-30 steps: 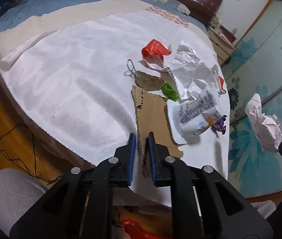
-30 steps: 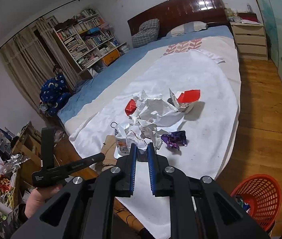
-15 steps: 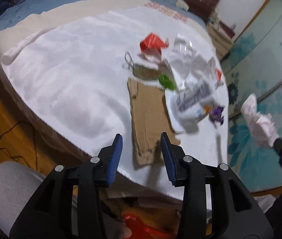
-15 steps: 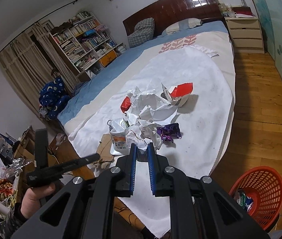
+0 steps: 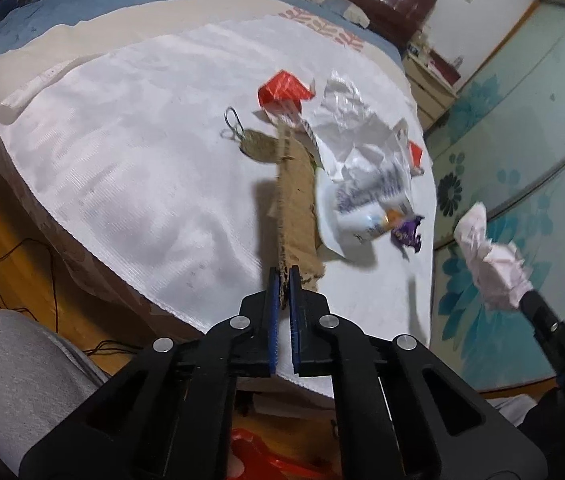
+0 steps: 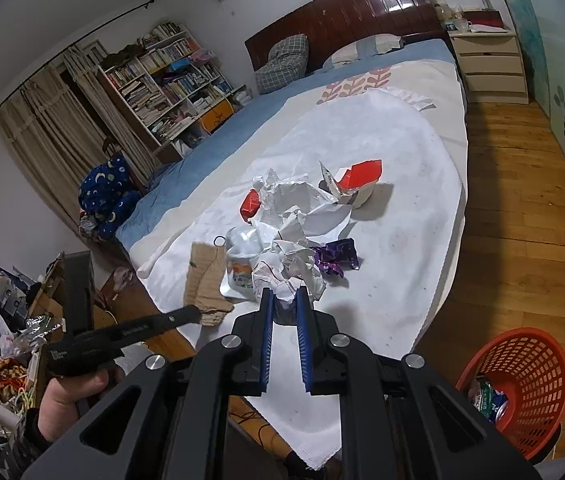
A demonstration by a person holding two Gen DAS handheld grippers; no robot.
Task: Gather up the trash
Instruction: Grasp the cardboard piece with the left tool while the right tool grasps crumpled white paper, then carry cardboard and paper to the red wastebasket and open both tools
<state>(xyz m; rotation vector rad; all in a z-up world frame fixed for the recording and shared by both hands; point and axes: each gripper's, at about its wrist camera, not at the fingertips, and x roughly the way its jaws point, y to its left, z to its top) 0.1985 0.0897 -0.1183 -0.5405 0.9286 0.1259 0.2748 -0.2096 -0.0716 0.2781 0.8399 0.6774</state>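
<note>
Trash lies in a heap on a white cloth [image 5: 122,160] over the bed: a brown cardboard strip [image 5: 296,200], a red wrapper [image 5: 282,88], crumpled white paper [image 5: 354,120], a printed plastic cup [image 5: 370,204] and a purple wrapper [image 5: 406,236]. My left gripper [image 5: 283,280] is shut on the cardboard's near end, and the strip stands tilted up on its edge. The right wrist view shows the same cardboard [image 6: 204,280] with the left gripper [image 6: 194,314] at its end. My right gripper [image 6: 284,300] is shut on a crumpled paper ball [image 6: 286,284], held in the air above the bed's right side [image 5: 490,256].
A red mesh basket [image 6: 522,376] with some trash in it stands on the wooden floor right of the bed. A brown tag on a wire ring [image 5: 250,140] lies by the cardboard. Clutter and a bookshelf [image 6: 162,80] fill the left side of the room. Cables run over the floor [image 5: 22,272].
My left jaws opened wide around the cardboard's end, then closed on it, and the strip has tipped up off the cloth. The right gripper still holds its paper ball.
</note>
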